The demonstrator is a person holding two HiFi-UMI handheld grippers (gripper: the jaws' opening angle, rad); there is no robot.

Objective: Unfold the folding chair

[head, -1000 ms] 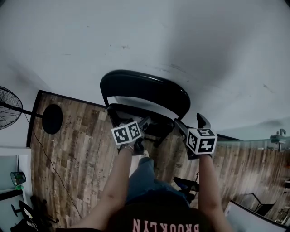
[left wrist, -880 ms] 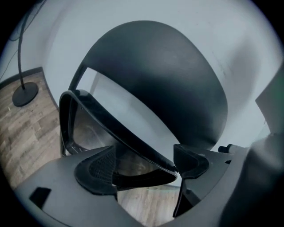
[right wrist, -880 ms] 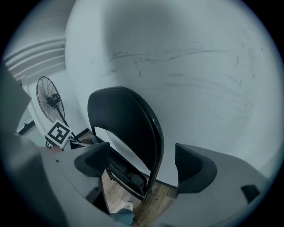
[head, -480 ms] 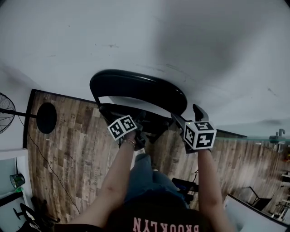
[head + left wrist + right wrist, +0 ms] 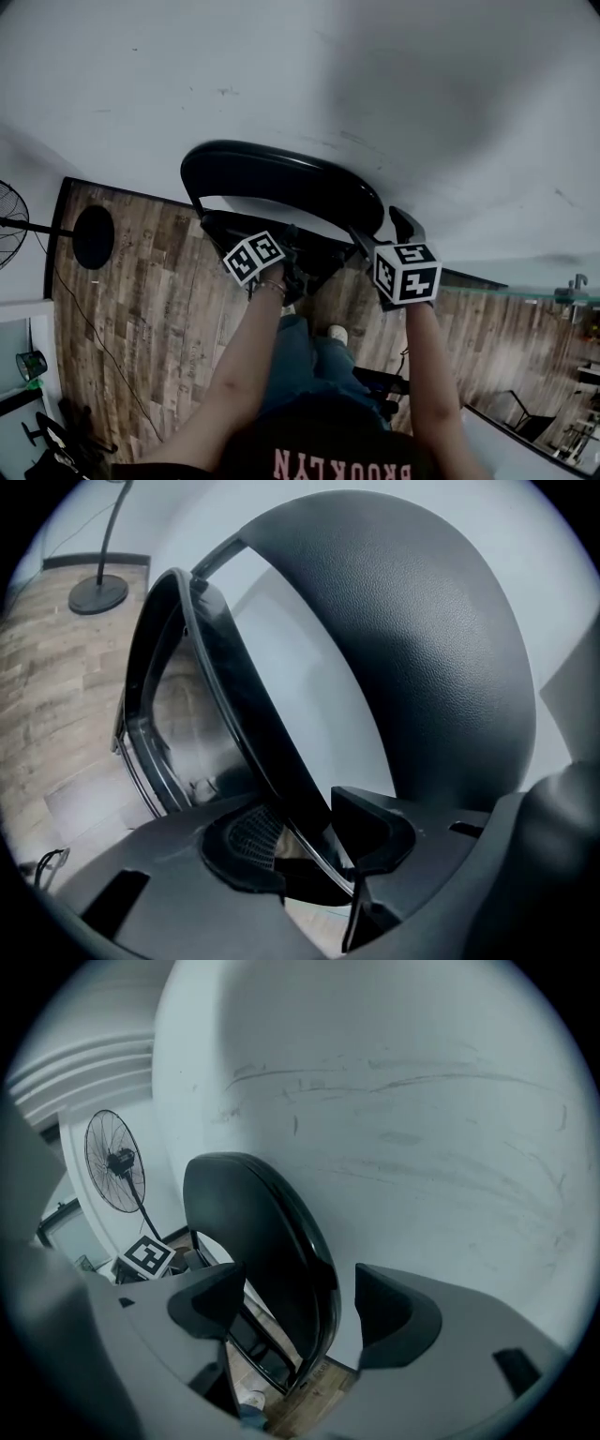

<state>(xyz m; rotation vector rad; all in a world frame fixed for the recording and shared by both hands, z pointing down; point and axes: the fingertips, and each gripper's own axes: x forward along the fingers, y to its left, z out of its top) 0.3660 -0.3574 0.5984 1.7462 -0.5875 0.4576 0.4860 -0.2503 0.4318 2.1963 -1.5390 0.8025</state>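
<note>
A black folding chair [image 5: 281,178] stands folded against the white wall, its seat [image 5: 216,696] tipped up beneath the rounded backrest [image 5: 441,658]. My left gripper [image 5: 289,265] reaches the seat's near edge. In the left gripper view its jaws [image 5: 309,841] are closing around the seat's thin rim, with a slit of light still beside one pad [image 5: 246,839]. My right gripper [image 5: 382,232] is at the backrest's right side. In the right gripper view its jaws [image 5: 295,1302] straddle the backrest's edge [image 5: 314,1269], closing, with a gap on both sides.
A standing fan [image 5: 114,1162] with a round base [image 5: 94,237] stands at the left on the wooden floor [image 5: 159,319]. A cable trails from it. The person's legs and a shoe [image 5: 337,333] are just below the chair. Dark furniture stands at lower right.
Both grippers have drawn in closer to the chair. The left gripper has rolled and come down onto the seat's edge; the right has come closer to the backrest's right edge.
</note>
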